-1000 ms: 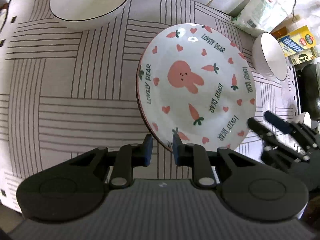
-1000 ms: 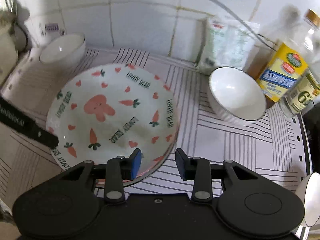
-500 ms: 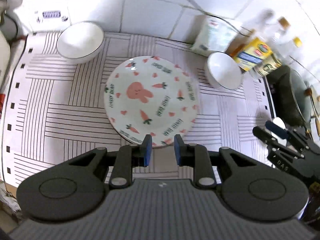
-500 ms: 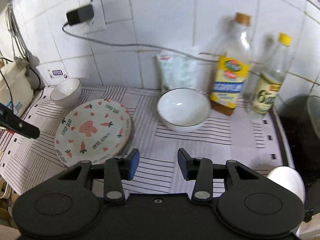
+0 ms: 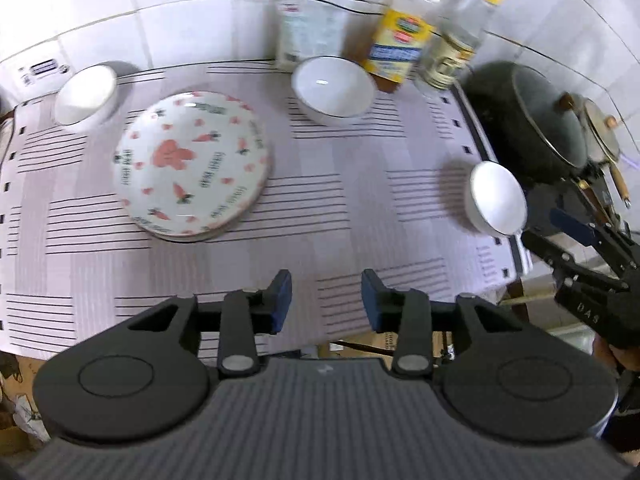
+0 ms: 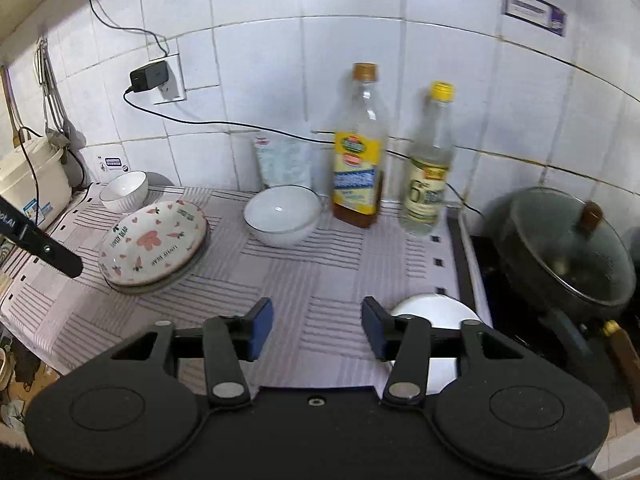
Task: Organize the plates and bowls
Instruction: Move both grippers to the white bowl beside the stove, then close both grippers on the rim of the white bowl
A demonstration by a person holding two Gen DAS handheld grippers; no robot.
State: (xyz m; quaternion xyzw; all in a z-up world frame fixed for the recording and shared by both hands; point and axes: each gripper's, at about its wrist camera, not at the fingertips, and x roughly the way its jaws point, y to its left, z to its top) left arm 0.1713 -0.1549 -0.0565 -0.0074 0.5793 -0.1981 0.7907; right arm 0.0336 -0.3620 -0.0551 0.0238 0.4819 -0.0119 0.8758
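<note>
A rabbit-and-carrot plate lies on top of another plate on the striped mat, left of centre. A small white bowl stands behind it at the far left. A larger white bowl stands at the back centre. A third white bowl sits at the mat's right edge, just beyond my right gripper's right finger. My left gripper is open and empty above the mat's front edge. My right gripper is open and empty; it also shows in the left wrist view.
Two bottles and a white bag stand against the tiled wall. A lidded dark wok sits on the stove at the right. A rice cooker stands at the far left. A charger cable runs along the wall.
Both grippers have pulled back and up from the plate stack, and both have opened wider. The right gripper has swung right toward the bowl at the mat's right edge.
</note>
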